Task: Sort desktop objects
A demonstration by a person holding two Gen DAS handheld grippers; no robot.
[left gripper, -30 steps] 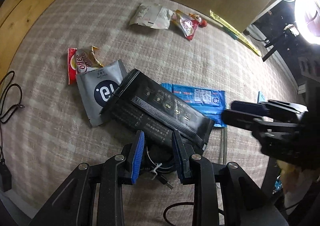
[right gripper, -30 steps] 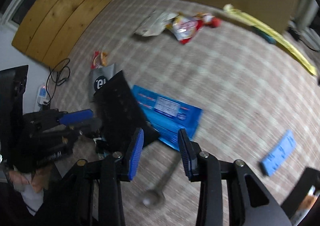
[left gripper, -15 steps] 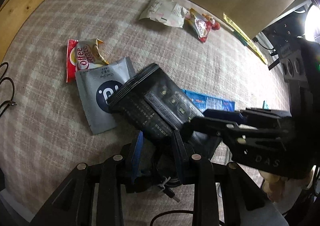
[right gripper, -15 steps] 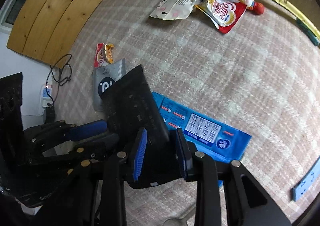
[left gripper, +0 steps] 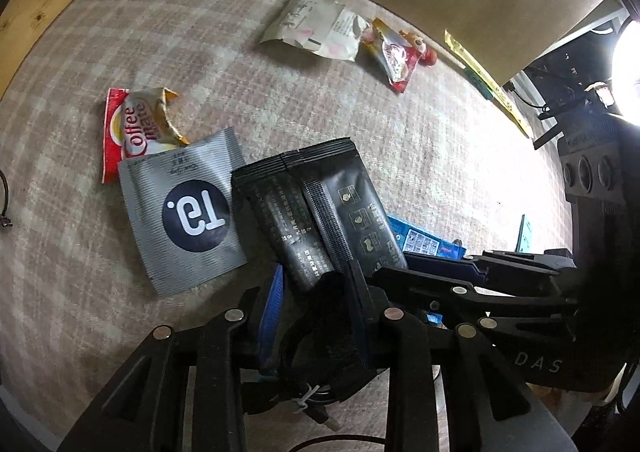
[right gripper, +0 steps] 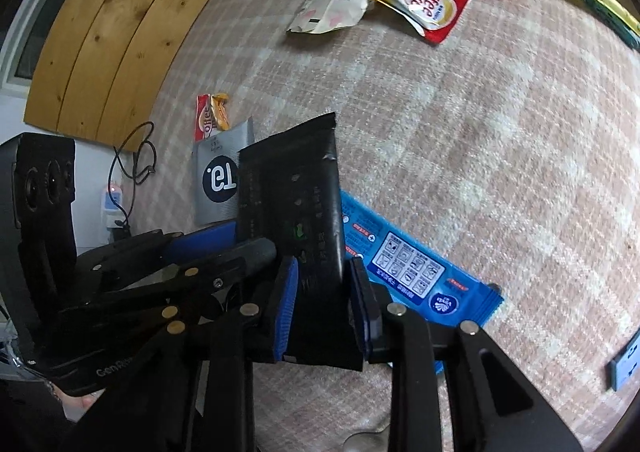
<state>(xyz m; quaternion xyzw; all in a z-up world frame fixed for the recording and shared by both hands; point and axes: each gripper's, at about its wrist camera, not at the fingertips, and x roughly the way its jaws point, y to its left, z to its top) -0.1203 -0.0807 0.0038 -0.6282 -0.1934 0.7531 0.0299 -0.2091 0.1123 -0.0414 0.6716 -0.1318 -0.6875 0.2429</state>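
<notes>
A: Right-wrist view first. The right gripper (right gripper: pixel 326 302) has the near end of the black foil pouch (right gripper: pixel 298 192) between its blue pads, and its jaws are closing on it; the pads look to be against the pouch's sides, with only a narrow gap between them.

B: And the left gripper (left gripper: pixel 316 312)?

A: Its fingers stand just as narrowly apart, clamped on the same pouch's near end (left gripper: pixel 320 212), with a bundle of dark cable bunched underneath. Both tools hold one pouch, and the right one reaches in from the left gripper's right side.

B: How will it handle?

A: I judge it light and limp: thin crinkly film, flat, with a ribbed zip strip along its length. It will sag and fold past the pads and could slip if pinched on the glossy face. The sealed end or the zip strip looks stiffest, so that is where I would hold.

B: What lies beyond?

A: Just past the pouch's far end, to the left, is a grey T9 sachet (left gripper: pixel 188 212), and beyond that a torn Coffee-mate packet (left gripper: pixel 132 128). To the right, partly under the pouch, is a blue tissue pack (right gripper: pixel 404 264). Far ahead on the checked tablecloth (right gripper: pixel 500 140) lie a white wrapper (left gripper: pixel 312 28) and another Coffee-mate packet (right gripper: pixel 432 8).
</notes>
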